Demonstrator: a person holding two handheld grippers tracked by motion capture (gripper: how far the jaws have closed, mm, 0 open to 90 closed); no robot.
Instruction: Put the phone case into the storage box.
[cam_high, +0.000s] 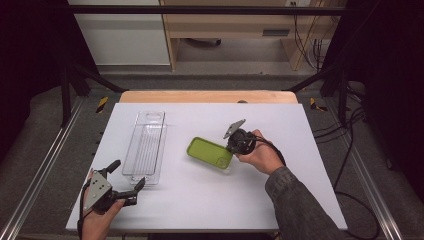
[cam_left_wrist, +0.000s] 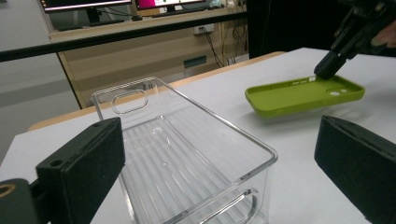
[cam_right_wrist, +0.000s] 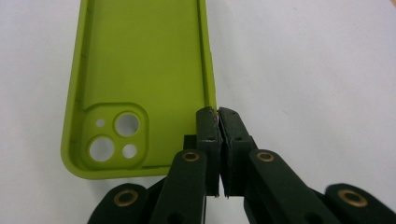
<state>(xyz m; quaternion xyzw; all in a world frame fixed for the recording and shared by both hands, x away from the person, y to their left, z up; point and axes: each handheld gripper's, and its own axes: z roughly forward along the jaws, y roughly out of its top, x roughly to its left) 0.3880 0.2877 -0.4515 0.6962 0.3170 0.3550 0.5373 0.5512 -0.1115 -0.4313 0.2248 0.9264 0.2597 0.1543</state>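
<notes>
The right gripper (cam_right_wrist: 218, 112) has its fingers clamped on the side wall of the green phone case (cam_right_wrist: 140, 70), lifted near the desk's (cam_high: 200, 200) middle. The left gripper (cam_high: 128, 181), fingers spread, waits at the near left corner beside the clear tray (cam_high: 145, 145).

matt green case, clear glossy bin

phone case (cam_right_wrist: 140, 70) soft-looking matt plastic; bin (cam_left_wrist: 187, 154) clear ribbed glossy plastic; table (cam_high: 280, 195) smooth matt white, wood edge.

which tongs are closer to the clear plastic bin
Left. The left tongs sit open just off the near end of the clear plastic ribbed bin. The right tongs are farther off to its right, shut on the side wall of the green silicone phone case.
</notes>
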